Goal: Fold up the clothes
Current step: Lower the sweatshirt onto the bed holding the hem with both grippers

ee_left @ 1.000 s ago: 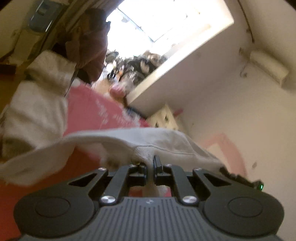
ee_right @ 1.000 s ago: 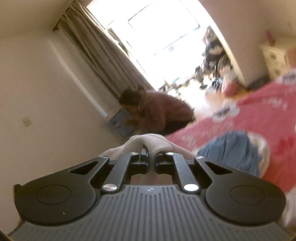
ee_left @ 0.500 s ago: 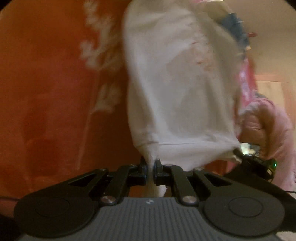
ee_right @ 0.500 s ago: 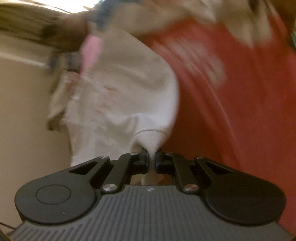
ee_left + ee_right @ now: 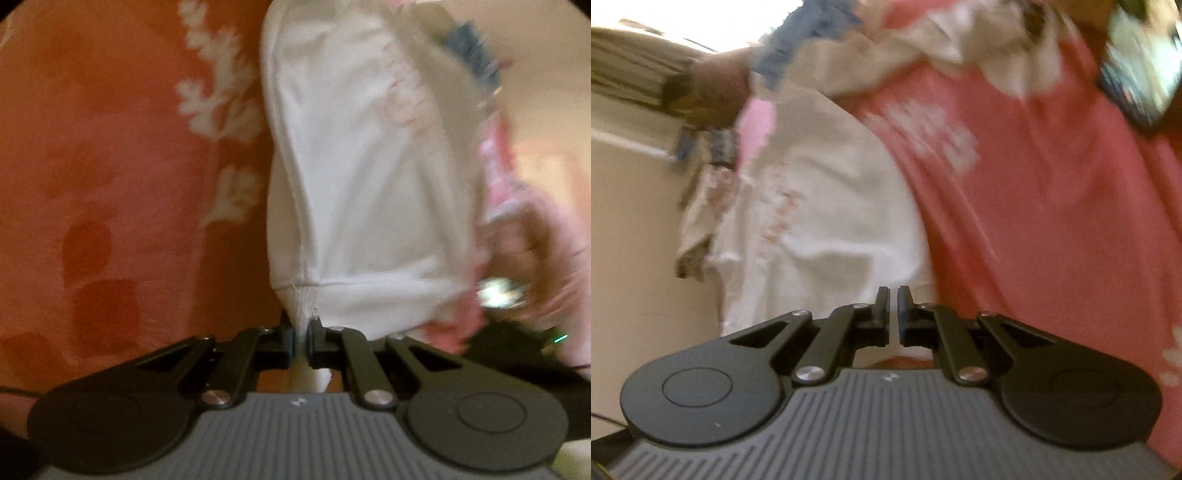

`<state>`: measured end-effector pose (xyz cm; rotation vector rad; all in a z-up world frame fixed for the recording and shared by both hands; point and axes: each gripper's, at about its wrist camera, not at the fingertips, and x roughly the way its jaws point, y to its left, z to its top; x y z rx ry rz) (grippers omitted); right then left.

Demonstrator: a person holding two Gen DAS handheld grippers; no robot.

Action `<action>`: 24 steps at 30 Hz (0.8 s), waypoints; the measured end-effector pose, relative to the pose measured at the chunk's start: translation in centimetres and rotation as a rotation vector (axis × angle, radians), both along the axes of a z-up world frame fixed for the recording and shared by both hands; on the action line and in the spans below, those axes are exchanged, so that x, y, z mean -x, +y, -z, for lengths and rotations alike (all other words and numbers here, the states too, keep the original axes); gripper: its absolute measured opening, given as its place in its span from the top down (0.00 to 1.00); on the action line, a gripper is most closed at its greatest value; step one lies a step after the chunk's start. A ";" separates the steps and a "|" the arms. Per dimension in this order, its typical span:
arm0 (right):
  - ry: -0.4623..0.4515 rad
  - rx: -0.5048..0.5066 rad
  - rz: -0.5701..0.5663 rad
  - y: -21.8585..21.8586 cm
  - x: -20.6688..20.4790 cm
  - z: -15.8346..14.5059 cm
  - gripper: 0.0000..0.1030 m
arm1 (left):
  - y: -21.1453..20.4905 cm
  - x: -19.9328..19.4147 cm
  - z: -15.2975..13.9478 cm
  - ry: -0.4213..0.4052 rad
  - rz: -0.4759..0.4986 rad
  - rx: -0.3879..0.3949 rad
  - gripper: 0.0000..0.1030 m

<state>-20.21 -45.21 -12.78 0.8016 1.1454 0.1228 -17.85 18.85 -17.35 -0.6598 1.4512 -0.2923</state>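
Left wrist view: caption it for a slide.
Left tool pinching the ribbed hem of a white garment laid out on a red floral bedspread.

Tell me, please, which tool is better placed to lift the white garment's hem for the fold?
Left, probably. The left tool is clamped on the ribbed hem corner of the white garment. The right tool is shut beside the hem, with no cloth clearly between its jaws.

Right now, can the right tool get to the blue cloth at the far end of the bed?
Probably not yet: the right tool sits near the white sweatshirt's hem, and the blue cloth lies beyond it.
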 end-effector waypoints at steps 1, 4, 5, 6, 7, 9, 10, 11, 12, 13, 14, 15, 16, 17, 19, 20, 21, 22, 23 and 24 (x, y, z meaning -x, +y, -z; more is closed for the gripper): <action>0.022 0.014 0.002 0.1 0.0 1.0 0.97 | -0.2 0.0 0.9 0.018 0.019 -0.024 0.89; -0.006 -0.039 0.036 -0.4 -0.2 2.1 0.94 | 0.4 0.4 2.1 0.023 0.021 -0.014 0.87; -0.038 -0.046 0.042 -0.5 -0.4 2.0 0.94 | 0.6 0.5 2.0 0.013 0.018 -0.007 0.86; -0.075 -0.049 0.039 -0.6 -0.7 1.8 0.93 | 0.7 0.6 1.8 0.002 0.015 -0.001 0.83; -0.103 -0.055 0.031 -0.7 -1.1 1.9 0.91 | 0.8 0.7 1.7 -0.013 0.021 -0.010 0.81; -0.114 -0.064 0.018 -0.6 -1.9 2.4 0.73 | 0.4 0.8 1.4 -0.037 0.044 -0.026 0.76; -0.109 -0.060 0.007 -0.4 -2.2 2.9 0.66 | 0.3 0.9 1.3 -0.048 0.057 -0.027 0.71; -0.108 -0.053 -0.002 -0.2 -2.3 3.3 0.65 | 0.1 1.0 1.2 -0.061 0.065 -0.030 0.70; -0.106 -0.048 -0.010 0.0 -2.4 3.7 0.63 | -0.6 0.7 1.1 -0.071 0.072 -0.033 0.66; -0.101 -0.046 -0.018 0.3 -2.2 4.1 0.62 | -1.3 0.4 1.1 -0.081 0.078 -0.037 0.63; -0.094 -0.051 -0.033 0.7 -2.1 4.5 0.62 | -1.7 0.4 1.2 -0.089 0.083 -0.038 0.61; -0.084 -0.059 -0.051 1.0 -1.9 4.8 0.62 | -1.9 0.3 1.3 -0.093 0.090 -0.043 0.60; -0.079 -0.065 -0.071 1.4 -1.7 5.1 0.61 | -2.1 0.2 1.4 -0.098 0.096 -0.049 0.60; -0.081 -0.067 -0.094 1.8 -1.5 5.2 0.61 | -2.4 0.1 1.4 -0.099 0.100 -0.056 0.60; -0.087 -0.047 -0.129 2.5 -1.0 5.2 0.61 | -2.6 0.1 1.6 -0.102 0.097 -0.067 0.62; -0.089 -0.041 -0.136 2.7 -0.9 5.3 0.61 | -2.6 0.2 1.6 -0.104 0.093 -0.073 0.63; -0.086 -0.047 -0.137 2.8 -0.8 5.4 0.61 | -2.8 0.3 1.6 -0.108 0.092 -0.085 0.66; -0.083 -0.053 -0.132 2.9 -0.8 5.6 0.61 | -2.9 0.3 1.7 -0.112 0.092 -0.098 0.75; -0.084 -0.051 -0.125 3.0 -0.7 5.6 0.62 | -3.0 0.5 1.6 -0.115 0.089 -0.118 0.78; -0.084 -0.046 -0.122 3.1 -0.6 5.5 0.66 | -3.0 0.5 1.6 -0.106 0.069 -0.117 0.84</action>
